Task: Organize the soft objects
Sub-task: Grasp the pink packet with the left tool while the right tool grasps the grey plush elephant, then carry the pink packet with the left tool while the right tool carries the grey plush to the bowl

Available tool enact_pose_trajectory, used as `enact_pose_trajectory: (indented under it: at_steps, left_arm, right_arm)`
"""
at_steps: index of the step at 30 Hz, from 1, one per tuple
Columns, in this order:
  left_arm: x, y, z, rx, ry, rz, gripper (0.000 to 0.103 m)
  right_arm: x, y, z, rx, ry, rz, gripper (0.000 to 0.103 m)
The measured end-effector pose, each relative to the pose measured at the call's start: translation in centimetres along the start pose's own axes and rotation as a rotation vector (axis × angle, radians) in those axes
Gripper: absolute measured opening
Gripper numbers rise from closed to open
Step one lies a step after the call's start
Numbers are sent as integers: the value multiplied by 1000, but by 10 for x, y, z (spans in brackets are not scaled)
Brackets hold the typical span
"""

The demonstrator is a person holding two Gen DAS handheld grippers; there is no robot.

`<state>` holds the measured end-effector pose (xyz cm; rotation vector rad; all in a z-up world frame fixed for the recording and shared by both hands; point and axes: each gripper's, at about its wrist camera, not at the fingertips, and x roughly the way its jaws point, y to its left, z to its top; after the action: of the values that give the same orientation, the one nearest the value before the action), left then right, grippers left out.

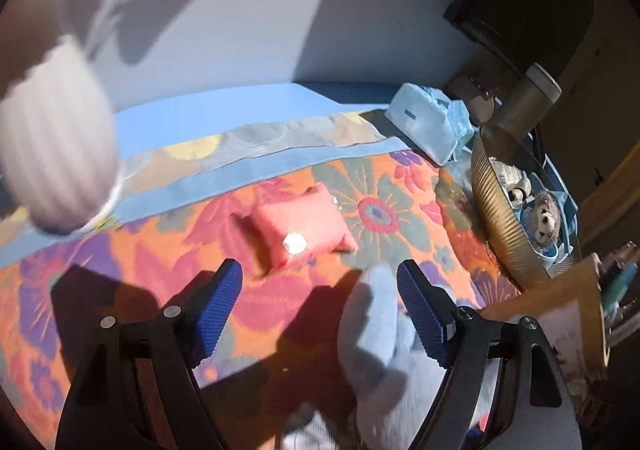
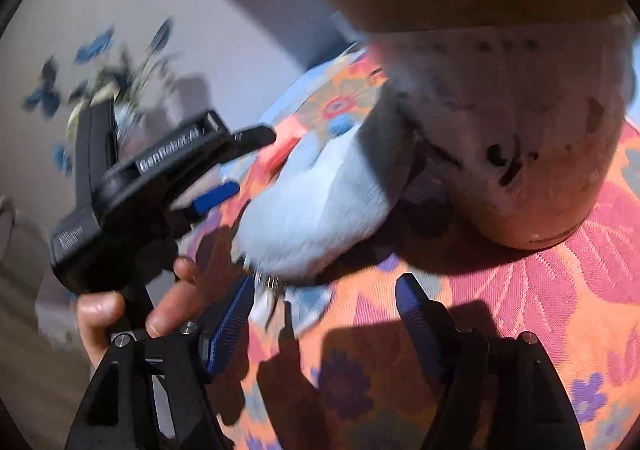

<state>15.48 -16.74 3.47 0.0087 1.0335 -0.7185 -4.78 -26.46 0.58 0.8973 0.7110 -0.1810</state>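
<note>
So the whole scene is laid out on an orange, pink and purple floral woven bedspread [image 1: 392,185], and everything else is placed relative to the tongs from there.

Next biggest: a round pink-brown container with a tan rim [image 2: 516,137] is seen just ahead and to the right of the right gripper [image 2: 324,314], close enough to fill that view. Off to the far right of the left gripper [image 1: 320,302], a ribbed gold basket [image 1: 496,217] is already loaded with a small brown stuffed animal [image 1: 546,219], so that's judged to be one drop-off spot.

The thing being worked on is a pale blue plush toy [image 1: 376,334]. It's lying on the bedspread, partly between the left tongs and pressed up near the right-hand blue pad [image 1: 424,314]. In the right wrist view it's seen just ahead of the right tongs, beside the pink-brown container.

A small salmon-pink cushion with a shiny round spot [image 1: 300,226] is left lying straight ahead of the left tongs, untouched.

Both sets of tongs are spread wide; nothing is pinched by either. The frames are blurry, so contact with the plush can't be confirmed.

Step in hand, as a guess: the plush is being lined up for a pick. Next, the left tongs need to be centred over its body and pressed together before it gets lifted toward a container.
</note>
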Motion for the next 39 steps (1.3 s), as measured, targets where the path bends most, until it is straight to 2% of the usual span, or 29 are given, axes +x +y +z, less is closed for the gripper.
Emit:
enact_pose_trajectory:
  at_steps: [5, 8, 10, 11, 12, 14, 17, 20, 22, 26, 30, 35, 39]
  left_arm:
    - [24, -6, 14, 61, 32, 7, 78]
    - [32, -2, 17, 58, 30, 0, 78]
    - [33, -1, 17, 72, 20, 15, 71]
    - [33, -2, 16, 91, 14, 33, 59]
    - [34, -2, 16, 110, 11, 46, 52]
    - [31, -1, 13, 129, -13, 43, 50]
    - [27, 9, 13, 102, -37, 22, 48]
    - [18, 21, 12, 68, -56, 16, 47]
    - [9, 24, 11, 52, -71, 10, 47]
    - [-15, 31, 1, 19, -97, 0, 47]
    - [-37, 34, -13, -2, -105, 29, 47]
    - [-78, 39, -40, -36, -155, 39, 47]
    - [-110, 43, -67, -86, -185, 75, 47]
  right_arm:
    - [5, 10, 1, 86, -86, -24, 84]
    - [14, 16, 3, 148, -120, -38, 87]
    - [17, 18, 3, 176, -149, -49, 91]
    - [18, 20, 4, 181, -169, -57, 92]
    - [21, 24, 5, 177, -188, -67, 92]
    - [29, 32, 7, 169, -196, -83, 92]
    - [36, 38, 12, 132, -205, -107, 92]
    - [48, 50, 19, 8, -155, -179, 66]
    - [48, 54, 23, -65, -131, -179, 65]
    - [37, 48, 15, -128, -68, -136, 64]
    - [25, 56, -1, -237, 43, 18, 64]
    - [3, 69, -23, -505, 225, 239, 64]
    - [-6, 62, -37, -654, 367, 275, 64]
